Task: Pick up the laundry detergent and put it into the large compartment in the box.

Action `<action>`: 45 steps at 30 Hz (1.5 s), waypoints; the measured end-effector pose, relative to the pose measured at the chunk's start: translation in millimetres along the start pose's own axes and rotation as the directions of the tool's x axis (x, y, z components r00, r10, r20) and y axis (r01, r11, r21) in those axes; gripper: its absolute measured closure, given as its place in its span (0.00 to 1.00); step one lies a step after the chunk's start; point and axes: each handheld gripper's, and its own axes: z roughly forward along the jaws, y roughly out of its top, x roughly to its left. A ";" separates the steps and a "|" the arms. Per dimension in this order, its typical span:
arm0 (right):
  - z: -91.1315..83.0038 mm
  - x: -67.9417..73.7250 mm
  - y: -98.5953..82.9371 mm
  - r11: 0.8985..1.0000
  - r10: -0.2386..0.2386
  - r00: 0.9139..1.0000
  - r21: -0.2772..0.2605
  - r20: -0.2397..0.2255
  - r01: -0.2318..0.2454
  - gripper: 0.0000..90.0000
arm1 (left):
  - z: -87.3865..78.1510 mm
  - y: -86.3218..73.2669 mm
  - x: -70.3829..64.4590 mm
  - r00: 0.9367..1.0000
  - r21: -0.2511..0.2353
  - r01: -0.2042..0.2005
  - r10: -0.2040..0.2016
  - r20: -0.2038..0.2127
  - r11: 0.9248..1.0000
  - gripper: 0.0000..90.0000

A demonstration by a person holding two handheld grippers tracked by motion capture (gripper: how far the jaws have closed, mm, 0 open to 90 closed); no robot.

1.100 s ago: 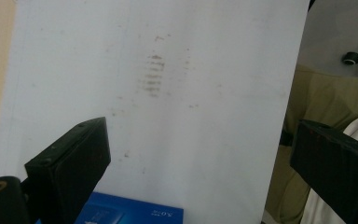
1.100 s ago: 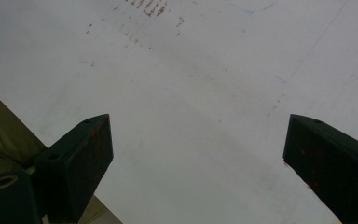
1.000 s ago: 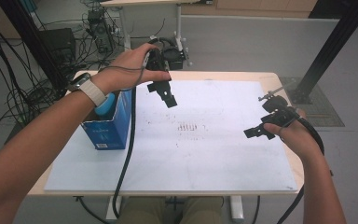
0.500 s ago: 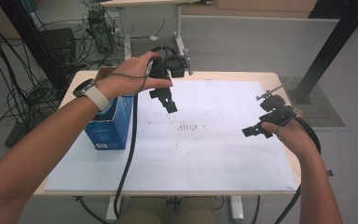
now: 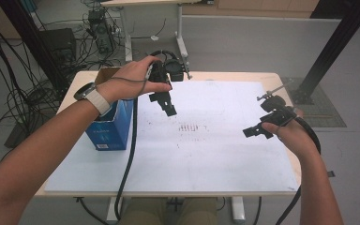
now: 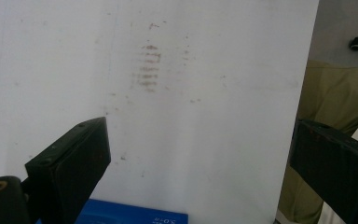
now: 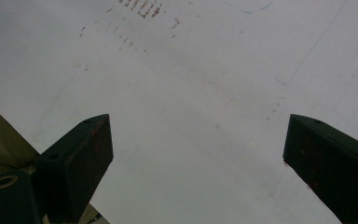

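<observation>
Since a second ago the left gripper [image 5: 168, 108] has drifted slightly toward six o'clock, jaws spread wide and empty — the blue box [image 5: 108, 126] stands just beside it at eight o'clock, nearer it than the open-jawed right gripper [image 5: 253, 132], well apart at three o'clock.

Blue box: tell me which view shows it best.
The high view. There the blue box stands whole at the left edge of the white board, its top open, beside the forearm that holds the left gripper. The left gripper view catches a blue strip of it at the bottom edge.
</observation>
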 end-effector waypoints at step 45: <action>6.9 -5.3 -13.5 1.000 0.007 1.000 -0.013 -0.016 -0.007 0.09 | 11.5 4.9 -2.3 1.000 0.045 0.009 -0.009 -0.009 0.999 0.06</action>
